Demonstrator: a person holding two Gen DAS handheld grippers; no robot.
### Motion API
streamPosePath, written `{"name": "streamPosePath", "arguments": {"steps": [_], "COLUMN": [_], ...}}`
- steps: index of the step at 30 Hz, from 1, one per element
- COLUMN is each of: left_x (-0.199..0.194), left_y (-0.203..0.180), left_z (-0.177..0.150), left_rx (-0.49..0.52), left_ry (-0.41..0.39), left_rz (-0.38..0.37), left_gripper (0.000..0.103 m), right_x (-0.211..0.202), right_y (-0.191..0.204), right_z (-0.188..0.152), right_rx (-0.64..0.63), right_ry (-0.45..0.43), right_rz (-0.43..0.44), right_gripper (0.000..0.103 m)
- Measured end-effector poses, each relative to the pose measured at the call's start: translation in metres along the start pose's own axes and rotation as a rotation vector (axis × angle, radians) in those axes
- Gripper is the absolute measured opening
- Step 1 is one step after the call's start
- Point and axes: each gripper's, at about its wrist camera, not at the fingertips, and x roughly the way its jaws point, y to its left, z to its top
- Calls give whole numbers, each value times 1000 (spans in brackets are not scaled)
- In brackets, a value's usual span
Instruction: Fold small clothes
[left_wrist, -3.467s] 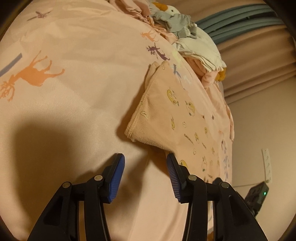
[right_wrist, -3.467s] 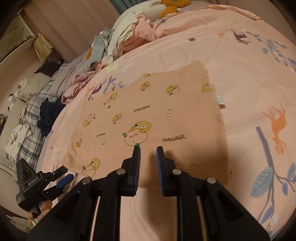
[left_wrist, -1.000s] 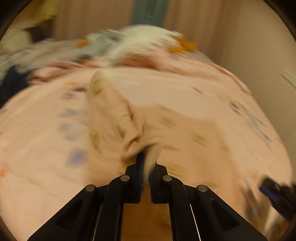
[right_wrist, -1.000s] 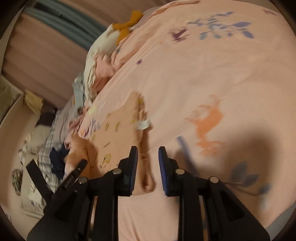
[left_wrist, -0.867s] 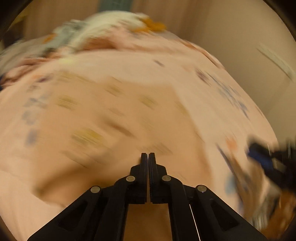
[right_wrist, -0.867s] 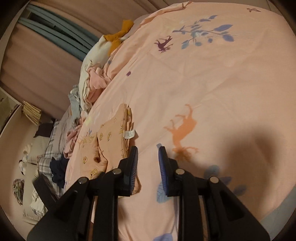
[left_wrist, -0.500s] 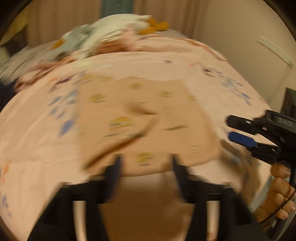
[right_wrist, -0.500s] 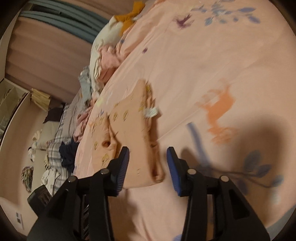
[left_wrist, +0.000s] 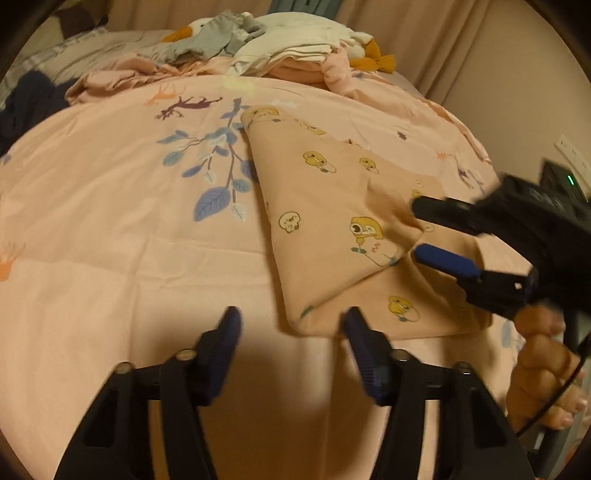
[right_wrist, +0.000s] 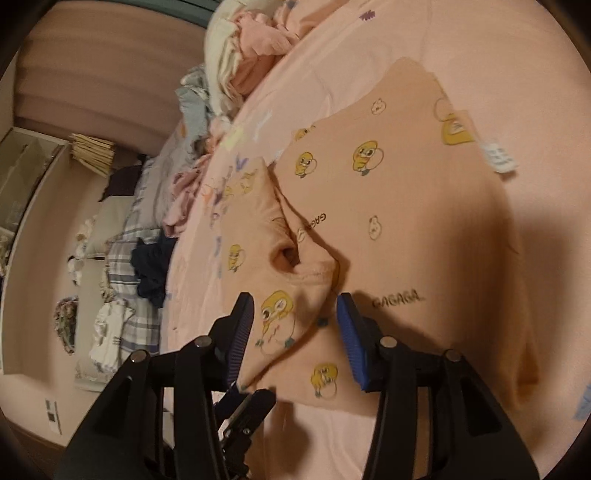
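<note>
- Pink bedding (left_wrist: 110, 229) with deer and leaf prints fills most of both views.
- Left gripper (left_wrist: 291, 332) has its jaws apart. They have just been closing a little, with nothing pinched. The near corner of the shirt (left_wrist: 332, 206) lies just past its tips.
- Right gripper (right_wrist: 295, 325) also has its jaws apart, and they have just been opening. A folded flap of the shirt sits between the pads, but they do not press on it.
- Peach shirt with yellow ducks lies on the bed, one side folded over the middle. Its near edge runs along the bed's front.
- A white tag (right_wrist: 498, 157) sticks out at the shirt's far edge.
- Left of the shirt, the bedding is bare and flat, with lots of room.
- A pile of clothes (left_wrist: 288, 48) sits far back, well apart from the shirt.
- A hand (left_wrist: 543, 365) holds the right gripper's handle.
</note>
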Motion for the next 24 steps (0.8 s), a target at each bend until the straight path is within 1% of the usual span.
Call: {"name": "streamPosePath", "arguments": {"steps": [1, 2, 3, 4, 5, 6, 7, 8, 10, 11, 13, 15, 19, 20, 24], "left_x": [3, 5, 6, 8, 10, 13, 17, 22, 24, 22, 18, 16, 15, 13, 6], "left_y": [2, 3, 6, 6, 5, 3, 3, 2, 3, 2, -4, -13, -15, -15, -27], "left_z": [1, 3, 4, 5, 8, 10, 11, 12, 13, 13, 14, 14, 13, 12, 12], "left_rx": [-7, -33, -52, -62, -62, -62, -60, -57, -76, -79, -44, 1, -17, -14, 25], "left_ry": [13, 26, 32, 47, 57, 60, 59, 63, 64, 56, 37, 22, 13, 9, -19], "left_rz": [-19, -72, -113, -167, -193, -205, -194, -167, -173, -172, -151, -107, -97, -92, -78], "left_gripper": [50, 40, 36, 29, 25, 21, 13, 10, 8, 7, 7, 6, 6, 6, 6], "right_x": [7, 15, 20, 22, 20, 19, 19, 22, 25, 24, 17, 8, -25, -36, -63], "right_y": [0, 0, -2, -4, -5, -6, -6, -6, -6, -5, 0, 9, 21, 20, 7], "right_z": [2, 3, 3, 3, 4, 6, 9, 13, 16, 15, 14, 14, 13, 12, 13], "right_rx": [6, 17, 33, 52, 66, 66, 58, 45, 32, 23, -5, -58, -135, -147, -130], "right_ry": [6, 21, 25, 11, -6, -16, -15, -12, -19, -22, -49, -82, -174, -204, -269], "right_rz": [-17, -35, -38, -24, -8, 7, 15, 12, -14, -9, 2, -1, 36, 33, 2], "right_gripper": [48, 48, 47, 46, 39, 25, 20, 12, 10, 9, 9, 8, 8, 8, 8]}}
